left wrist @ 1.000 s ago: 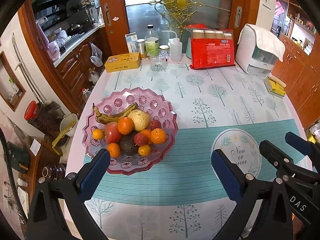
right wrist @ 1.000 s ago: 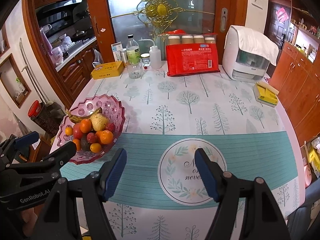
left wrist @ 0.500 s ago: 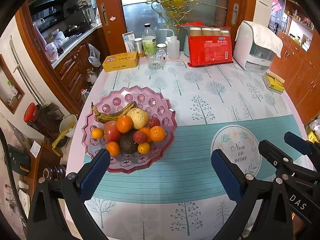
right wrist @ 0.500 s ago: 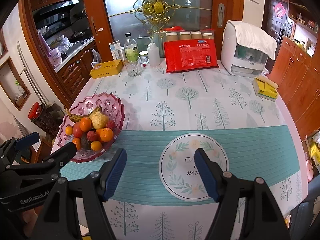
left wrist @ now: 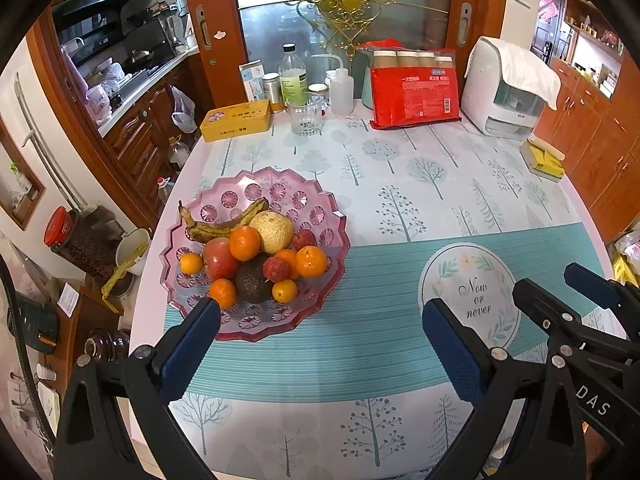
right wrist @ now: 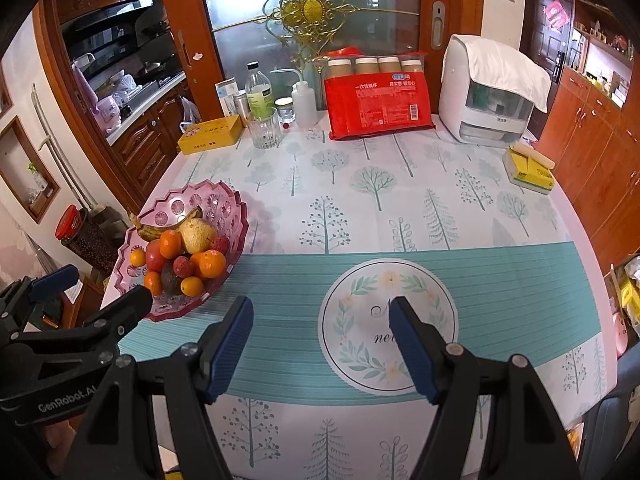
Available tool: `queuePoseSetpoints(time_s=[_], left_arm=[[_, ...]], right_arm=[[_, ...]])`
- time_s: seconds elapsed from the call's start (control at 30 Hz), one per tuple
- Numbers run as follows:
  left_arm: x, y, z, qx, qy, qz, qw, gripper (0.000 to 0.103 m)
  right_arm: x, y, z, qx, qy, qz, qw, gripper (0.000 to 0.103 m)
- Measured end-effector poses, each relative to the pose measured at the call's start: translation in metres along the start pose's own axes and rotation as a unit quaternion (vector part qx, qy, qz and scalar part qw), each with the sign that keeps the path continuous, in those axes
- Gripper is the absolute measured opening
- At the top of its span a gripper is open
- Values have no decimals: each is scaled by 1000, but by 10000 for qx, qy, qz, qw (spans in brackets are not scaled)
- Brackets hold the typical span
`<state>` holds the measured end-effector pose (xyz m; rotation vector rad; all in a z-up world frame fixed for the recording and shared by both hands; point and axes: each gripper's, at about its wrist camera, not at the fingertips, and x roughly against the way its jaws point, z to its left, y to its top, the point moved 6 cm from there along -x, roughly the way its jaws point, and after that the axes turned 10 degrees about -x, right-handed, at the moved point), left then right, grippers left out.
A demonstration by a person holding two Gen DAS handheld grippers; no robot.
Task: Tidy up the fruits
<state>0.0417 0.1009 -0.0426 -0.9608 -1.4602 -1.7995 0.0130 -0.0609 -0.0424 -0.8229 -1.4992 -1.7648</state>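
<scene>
A pink scalloped fruit bowl (left wrist: 320, 216) (right wrist: 232, 208) stands on the table's left side. It holds a browned banana (left wrist: 224, 226), a pale melon-like fruit (left wrist: 274, 230), a red apple (left wrist: 218, 258), several oranges, a dark avocado (left wrist: 252, 280) and red lychees. My left gripper (left wrist: 320, 330) hovers open over the near table edge, its left finger just in front of the bowl, nothing between its pads. My right gripper (right wrist: 322, 328) is open over the round printed emblem (right wrist: 424, 300), empty too. The left gripper (right wrist: 90, 294) shows at the right wrist view's left edge.
At the table's far end stand a yellow tin (left wrist: 236, 120), a glass (left wrist: 306, 118), bottles (left wrist: 294, 78), a red package (left wrist: 414, 98) and a white appliance (left wrist: 506, 92). A yellow box (left wrist: 544, 160) lies at the right edge. Cabinets flank both sides.
Both views have shifted slightly, the far objects sitting a little differently in frame. The fruit and bowl have not moved, and both grippers stay open.
</scene>
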Motion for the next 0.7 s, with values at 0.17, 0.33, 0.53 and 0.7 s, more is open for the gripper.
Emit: queuePoseSetpoints(time_s=[0.17, 0.33, 0.53, 0.7], left_arm=[[0, -1, 0, -16, -13, -1, 10000, 100], [0, -1, -1, -18, -21, 10, 10000, 100], [0, -2, -3, -40, -46, 27, 10000, 101], [-1, -4, -4, -69, -86, 85, 9999, 101]], right_arm=[[0, -1, -1, -17, -7, 2, 10000, 71], [0, -1, -1, -17, -3, 6, 10000, 71], [-1, -3, -2, -50, -17, 43, 10000, 71], [-4, -5, -4, -81, -25, 82, 9999, 71]])
